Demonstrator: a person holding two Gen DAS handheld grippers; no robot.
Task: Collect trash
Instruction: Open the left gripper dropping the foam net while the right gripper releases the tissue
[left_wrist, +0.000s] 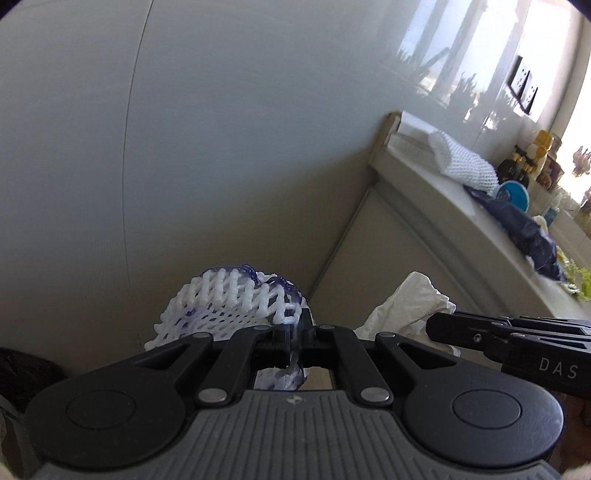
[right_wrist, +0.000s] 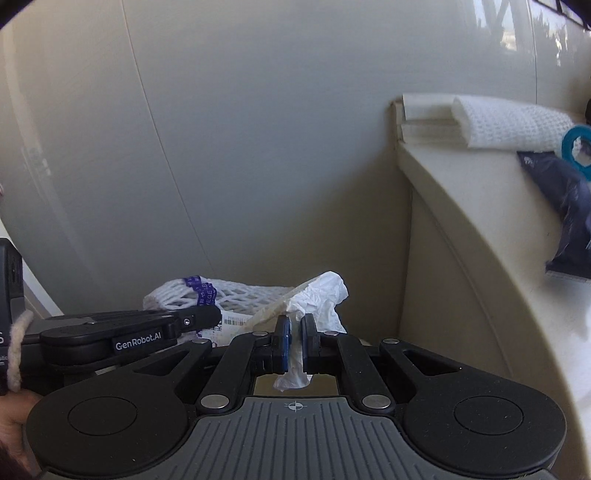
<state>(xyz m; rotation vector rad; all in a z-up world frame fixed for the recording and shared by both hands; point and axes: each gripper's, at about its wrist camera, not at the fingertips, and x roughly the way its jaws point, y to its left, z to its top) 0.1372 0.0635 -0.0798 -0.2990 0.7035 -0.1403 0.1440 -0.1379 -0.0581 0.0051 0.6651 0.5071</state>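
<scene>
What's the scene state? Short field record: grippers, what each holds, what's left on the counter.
left gripper: shut on foam net
right gripper: shut on tissue
counter: second foam net, dark blue wrapper, blue ring
backdrop: plain grey wall, cabinet side below counter
bin: not in view

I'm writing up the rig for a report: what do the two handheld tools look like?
Both are matte black linkage tools on ribbed grey bodies with round silver rivets. The left tool reads "GenRobot.AI" in white; the right tool has blue pads, and its side reads "DAS".
</scene>
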